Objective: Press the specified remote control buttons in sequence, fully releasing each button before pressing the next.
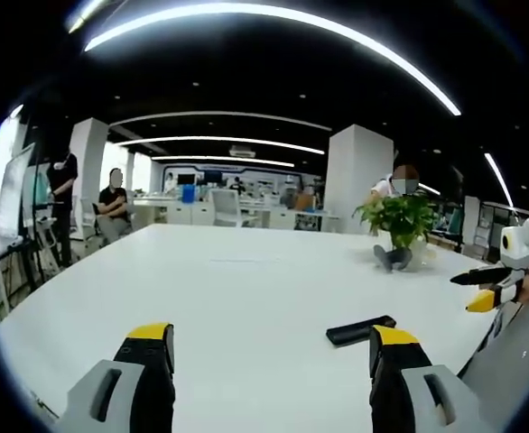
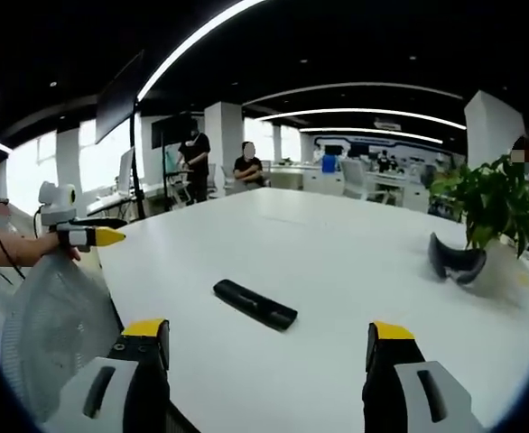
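A black remote control lies flat on the white table, just left of my left gripper's right jaw tip. My left gripper is open over the table's near edge, holding nothing. The right gripper comes in from the right edge, off the table's side. In the right gripper view the remote lies ahead, between the two jaws and a little beyond their yellow tips. My right gripper is open and apart from it. The left gripper shows at the left, held by a hand.
A potted green plant stands near the table's far side with a dark curved object at its foot. Two people are by desks beyond the table. A pale mesh surface lies near the left jaw.
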`<state>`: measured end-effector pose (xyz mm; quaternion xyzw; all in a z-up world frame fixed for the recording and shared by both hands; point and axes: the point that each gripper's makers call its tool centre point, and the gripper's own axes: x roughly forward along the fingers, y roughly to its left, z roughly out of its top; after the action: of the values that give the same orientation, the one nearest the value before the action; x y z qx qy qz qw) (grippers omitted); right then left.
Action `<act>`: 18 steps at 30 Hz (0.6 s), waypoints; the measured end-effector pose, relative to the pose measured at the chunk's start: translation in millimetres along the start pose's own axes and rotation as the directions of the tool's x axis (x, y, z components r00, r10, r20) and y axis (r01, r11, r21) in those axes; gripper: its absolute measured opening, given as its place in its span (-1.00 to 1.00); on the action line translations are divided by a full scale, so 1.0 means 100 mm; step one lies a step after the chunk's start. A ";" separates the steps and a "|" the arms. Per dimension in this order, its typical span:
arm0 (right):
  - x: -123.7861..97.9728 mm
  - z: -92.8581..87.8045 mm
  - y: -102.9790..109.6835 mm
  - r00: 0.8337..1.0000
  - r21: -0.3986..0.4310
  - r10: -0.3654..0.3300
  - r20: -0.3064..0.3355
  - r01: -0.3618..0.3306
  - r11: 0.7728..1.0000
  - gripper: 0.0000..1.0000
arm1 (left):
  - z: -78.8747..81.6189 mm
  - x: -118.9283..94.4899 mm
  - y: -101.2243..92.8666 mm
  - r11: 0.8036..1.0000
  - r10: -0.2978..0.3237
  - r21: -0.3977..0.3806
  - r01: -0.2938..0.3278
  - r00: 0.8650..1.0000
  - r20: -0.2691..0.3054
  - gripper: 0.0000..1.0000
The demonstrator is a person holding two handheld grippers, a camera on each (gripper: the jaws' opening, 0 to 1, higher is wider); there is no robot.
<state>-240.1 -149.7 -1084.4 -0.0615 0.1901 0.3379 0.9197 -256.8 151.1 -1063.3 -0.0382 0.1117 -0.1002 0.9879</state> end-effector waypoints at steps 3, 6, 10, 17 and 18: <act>-0.01 0.00 -0.01 1.000 -0.013 -0.007 -0.003 0.007 1.000 0.80 | -0.01 0.00 0.00 1.000 0.000 -0.005 0.000 1.000 -0.010 0.86; -0.03 0.01 -0.06 0.999 -0.004 -0.032 0.005 0.032 0.999 0.78 | -0.06 0.02 -0.03 1.000 -0.006 0.012 0.006 0.999 -0.041 0.85; -0.03 -0.01 -0.10 0.999 0.016 -0.043 0.001 0.043 0.999 0.77 | -0.07 0.01 -0.02 1.000 -0.004 0.007 0.005 0.999 -0.039 0.85; -0.05 -0.01 -0.13 0.997 -0.008 -0.072 -0.009 0.072 0.997 0.76 | -0.08 0.01 -0.05 1.000 -0.019 0.008 0.020 0.999 -0.047 0.85; -0.06 0.02 -0.11 0.998 -0.010 -0.065 0.002 0.065 0.998 0.77 | -0.05 0.01 -0.03 1.000 -0.015 -0.004 0.015 0.999 -0.033 0.84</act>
<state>-236.3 -161.2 -1080.8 -0.0719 0.1857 0.3087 0.9301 -257.9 147.5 -1068.3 -0.0393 0.1280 -0.1079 0.9851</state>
